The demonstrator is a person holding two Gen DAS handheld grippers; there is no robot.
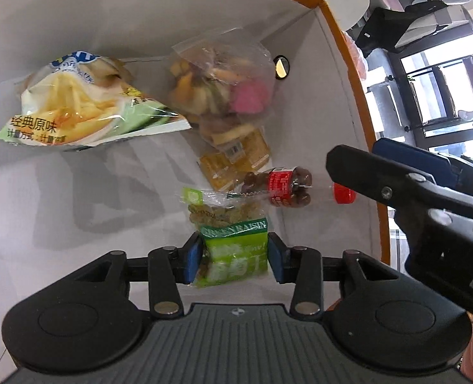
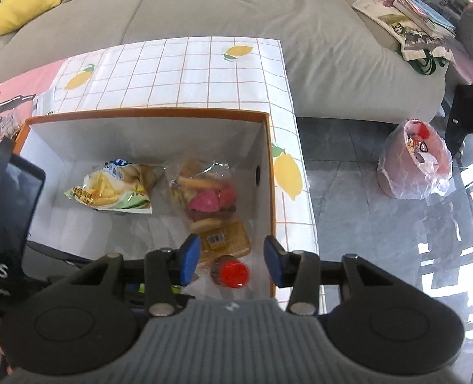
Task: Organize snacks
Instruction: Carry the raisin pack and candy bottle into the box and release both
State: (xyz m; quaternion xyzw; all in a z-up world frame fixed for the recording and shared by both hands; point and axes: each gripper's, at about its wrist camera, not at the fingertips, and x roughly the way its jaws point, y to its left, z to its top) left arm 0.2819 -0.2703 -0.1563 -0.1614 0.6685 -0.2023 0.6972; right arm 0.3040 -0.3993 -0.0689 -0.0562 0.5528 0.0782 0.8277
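Note:
A white box with an orange rim (image 1: 342, 32) (image 2: 147, 112) holds the snacks. A green raisin bag (image 1: 233, 252) sits between the blue pads of my left gripper (image 1: 235, 257); the jaws stand slightly wider than the bag and are open. A small bottle of brown candies (image 1: 287, 188) with a red cap (image 2: 233, 273) lies by the box's right wall. It is below my right gripper (image 2: 231, 257), whose jaws are open and well clear of it. The right gripper (image 1: 361, 155) also shows above the bottle in the left wrist view.
Also in the box are a bag of fries (image 1: 76, 105) (image 2: 115, 188), a clear bag of mixed snacks (image 1: 220, 86) (image 2: 204, 188) and a yellow packet (image 1: 233, 160) (image 2: 227, 240). The box stands on a lemon-print cloth (image 2: 204, 73). Behind it is a grey sofa (image 2: 236, 6); a pink bin (image 2: 412, 166) stands on the floor.

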